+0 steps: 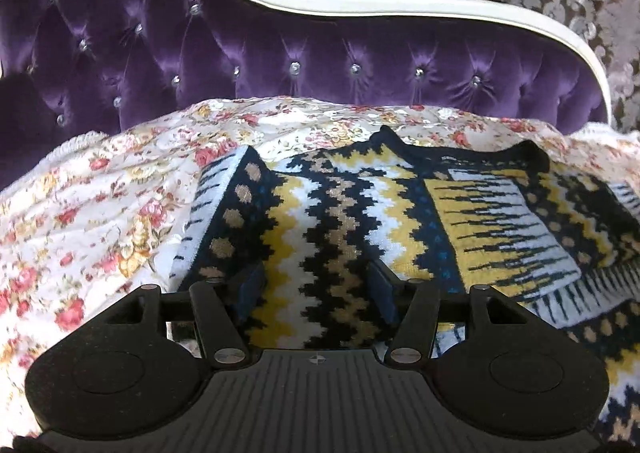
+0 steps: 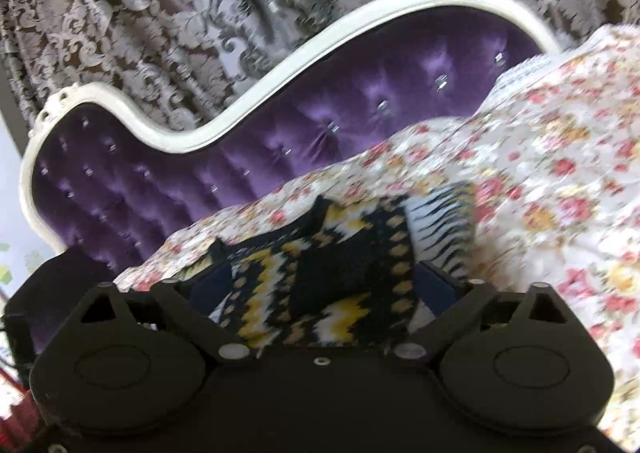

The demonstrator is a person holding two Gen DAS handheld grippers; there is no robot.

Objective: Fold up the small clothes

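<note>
A knitted sweater with navy, yellow, white and tan zigzag bands lies spread on a floral bedspread. One sleeve is folded across its body at the right. My left gripper is open, its two fingers low over the sweater's near part with the knit between them. In the right wrist view the same sweater lies under my right gripper, which is open wide above it. That view is blurred. I cannot tell whether the fingers touch the knit.
A purple tufted headboard with a white curved frame stands behind the bed; it also shows in the right wrist view. Grey damask curtains hang behind it. The floral bedspread stretches to the right.
</note>
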